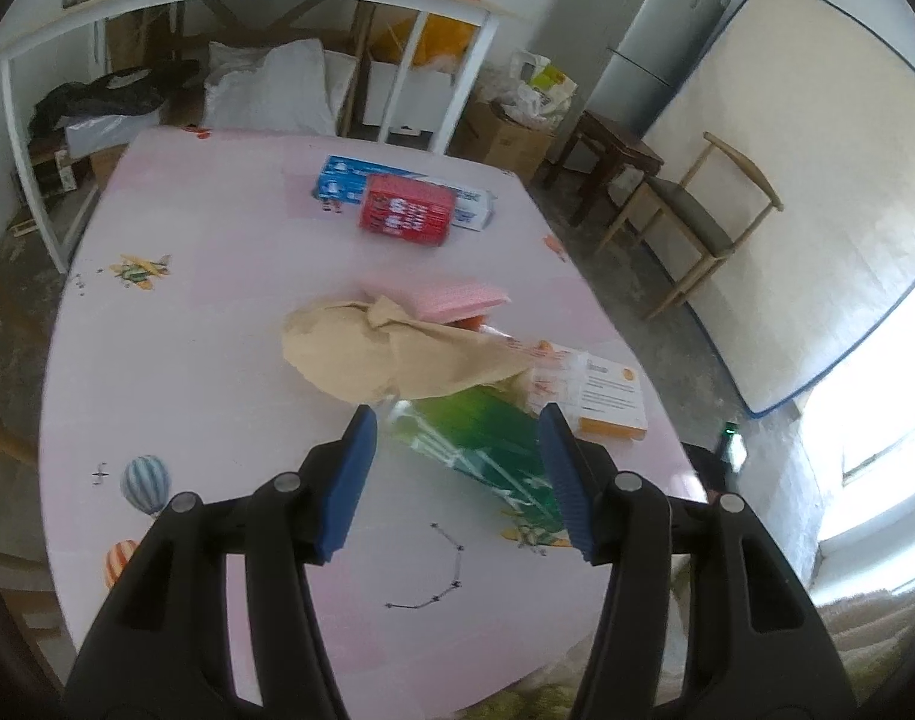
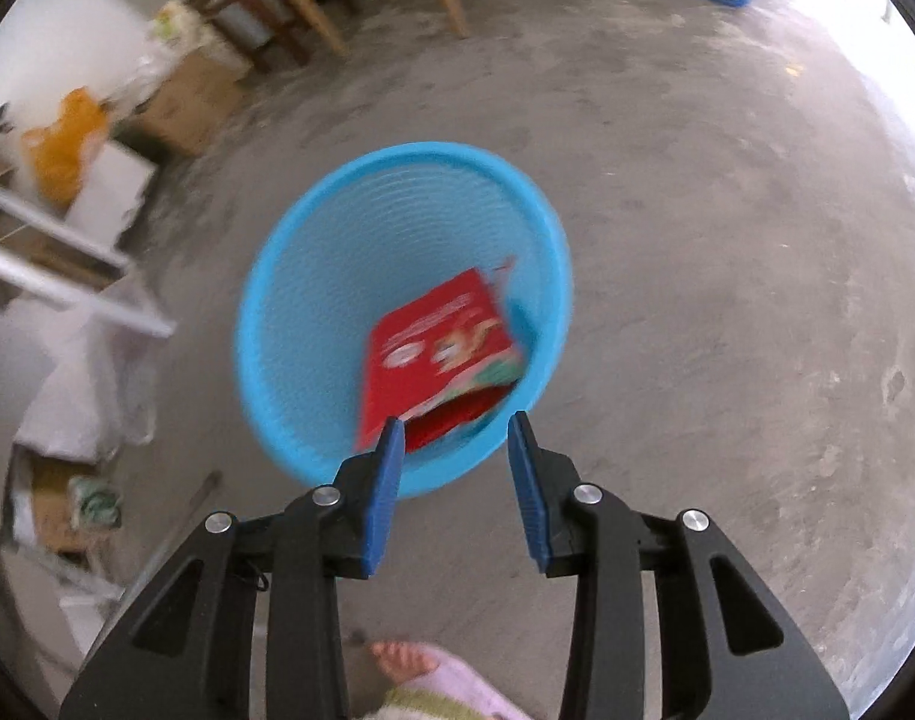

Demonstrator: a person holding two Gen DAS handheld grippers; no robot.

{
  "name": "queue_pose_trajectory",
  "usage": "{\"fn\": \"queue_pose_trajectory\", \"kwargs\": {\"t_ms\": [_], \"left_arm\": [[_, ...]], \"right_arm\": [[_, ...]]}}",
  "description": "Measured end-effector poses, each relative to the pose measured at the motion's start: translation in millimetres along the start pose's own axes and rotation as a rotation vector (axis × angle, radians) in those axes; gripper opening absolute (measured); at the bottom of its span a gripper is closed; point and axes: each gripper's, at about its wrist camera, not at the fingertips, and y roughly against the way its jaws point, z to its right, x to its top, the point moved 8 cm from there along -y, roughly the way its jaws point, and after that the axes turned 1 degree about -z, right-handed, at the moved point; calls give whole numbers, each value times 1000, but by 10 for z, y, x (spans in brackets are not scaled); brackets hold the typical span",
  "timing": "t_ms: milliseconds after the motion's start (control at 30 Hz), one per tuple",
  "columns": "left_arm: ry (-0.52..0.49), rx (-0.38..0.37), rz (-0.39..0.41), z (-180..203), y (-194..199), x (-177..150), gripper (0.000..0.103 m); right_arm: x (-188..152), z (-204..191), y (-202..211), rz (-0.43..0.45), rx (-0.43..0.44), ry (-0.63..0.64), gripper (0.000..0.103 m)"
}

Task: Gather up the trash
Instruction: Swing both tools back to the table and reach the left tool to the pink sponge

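Your left gripper (image 1: 457, 468) hangs spread and empty over the pink table (image 1: 217, 330), where crumpled brown paper (image 1: 397, 348), a green packet (image 1: 487, 438) and boxes wait. Your right gripper (image 2: 454, 480) is released above the blue basket (image 2: 289, 276), holding one red box (image 2: 433, 354). Most trash remains.

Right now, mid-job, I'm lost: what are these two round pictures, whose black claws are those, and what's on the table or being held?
Each picture comes from a fisheye camera on a hand-held gripper, looking along its blue fingers. The left wrist view shows the left gripper, open and holding nothing, above a pink table with crumpled brown paper, a green packet, a red box and other packaging. The right wrist view shows the right gripper, also open, over a blue basket on the floor, with a red package inside.
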Motion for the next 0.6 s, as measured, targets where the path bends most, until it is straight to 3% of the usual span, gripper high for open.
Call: {"fn": "queue_pose_trajectory", "kwargs": {"t_ms": [100,267,367,500,600], "left_arm": [[1,40,3,-109,21,-33,57],[0,82,0,-253,-18,-116,62],[-7,86,2,-275,-64,-164,67],[-23,88,-1,-265,-141,-259,71],[-19,71,-12,-228,-235,-347,72]], "right_arm": [[-162,-298,416,27,72,99,53],[-336,-813,1334,122,177,266,60],[-474,-1258,1905,169,307,363,65],[-784,-1791,2350,157,457,464,66],[-1229,-2255,2501,55,622,558,66]]}}
